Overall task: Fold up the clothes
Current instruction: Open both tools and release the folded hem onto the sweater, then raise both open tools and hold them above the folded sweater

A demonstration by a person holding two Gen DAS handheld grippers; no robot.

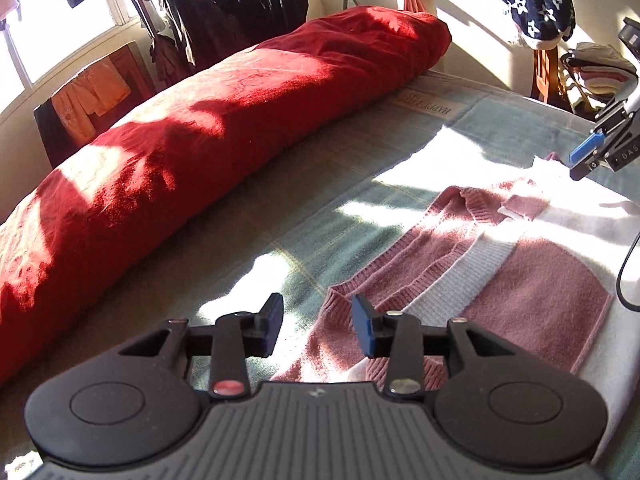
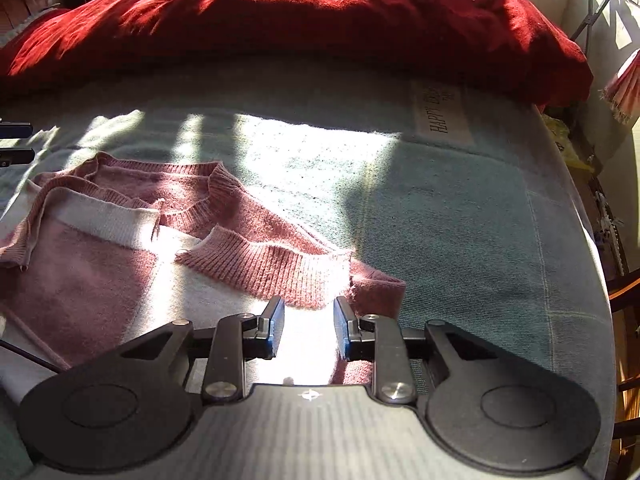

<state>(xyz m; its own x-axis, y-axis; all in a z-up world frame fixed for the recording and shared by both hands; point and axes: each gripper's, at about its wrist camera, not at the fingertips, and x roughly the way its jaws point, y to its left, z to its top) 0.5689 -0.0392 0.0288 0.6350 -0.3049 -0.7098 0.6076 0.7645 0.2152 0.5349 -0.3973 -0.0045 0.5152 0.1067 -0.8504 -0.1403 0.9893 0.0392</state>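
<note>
One pink-and-white sweater [image 2: 120,264] is lying spread on the green blanket [image 2: 460,208] of the bed, in front of one rolled red quilt [image 2: 300,16]. Two grippers are hovering over it: the left gripper [image 1: 318,326] and right gripper [image 2: 308,326], each with fingers parted wide and holding nothing.

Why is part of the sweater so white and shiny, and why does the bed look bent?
In the right wrist view, sunlight washes out the sweater between the right tool fingers. In the left wrist view, sun patches and shadows stripe the red blanket and green cover. The fisheye lens curves the bed in both views.
</note>
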